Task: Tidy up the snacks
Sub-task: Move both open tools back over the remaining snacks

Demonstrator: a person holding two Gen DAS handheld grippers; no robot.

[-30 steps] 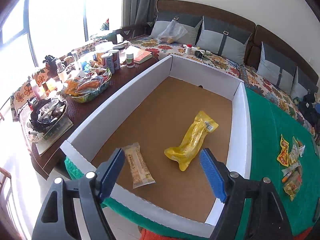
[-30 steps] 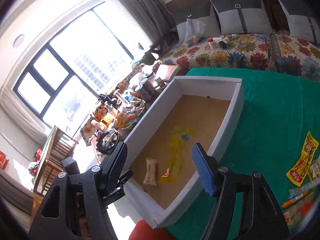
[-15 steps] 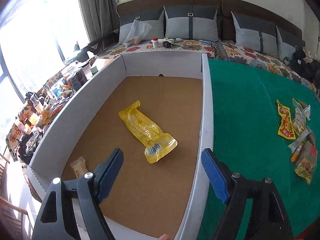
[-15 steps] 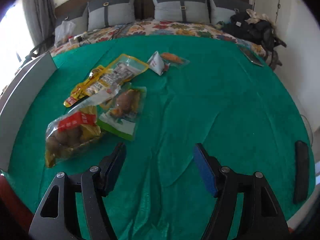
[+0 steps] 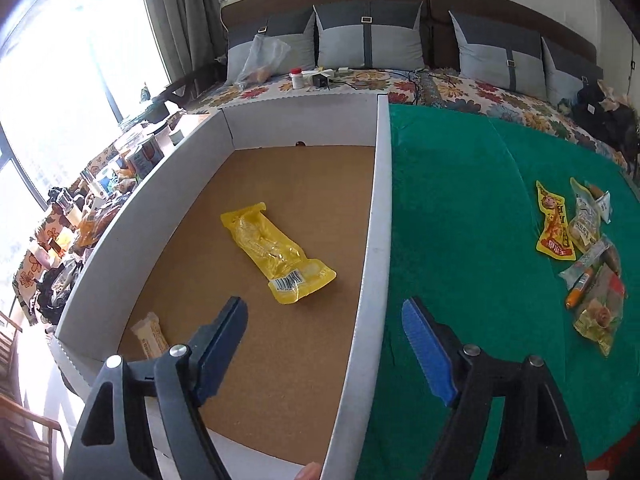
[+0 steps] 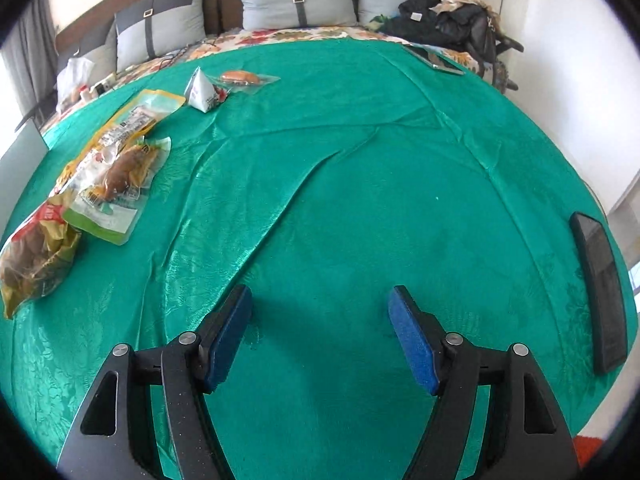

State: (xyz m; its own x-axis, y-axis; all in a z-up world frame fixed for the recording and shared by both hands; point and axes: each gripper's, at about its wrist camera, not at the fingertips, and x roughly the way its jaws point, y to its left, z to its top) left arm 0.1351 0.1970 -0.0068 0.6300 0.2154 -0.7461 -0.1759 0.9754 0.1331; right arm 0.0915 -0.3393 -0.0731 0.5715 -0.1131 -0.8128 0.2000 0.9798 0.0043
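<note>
Yellow snack pkt (image 5: 276, 254) flat in box (image 5: 376, 216)

I count two snack packets inside my white-walled cardboard box (image 5: 378, 216): one yellow plastic pouch (image 5: 276, 252) and one small beige wrapped bar (image 5: 151, 336). One flat black phone (image 6: 600, 292) lies on one green cloth (image 6: 360, 184).

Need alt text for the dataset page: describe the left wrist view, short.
An open left gripper hangs empty over a shallow white box with a brown floor, holding a yellow snack packet and a small beige bar. To the right, more snack packets lie on a green cloth; cushions line the back.
</note>
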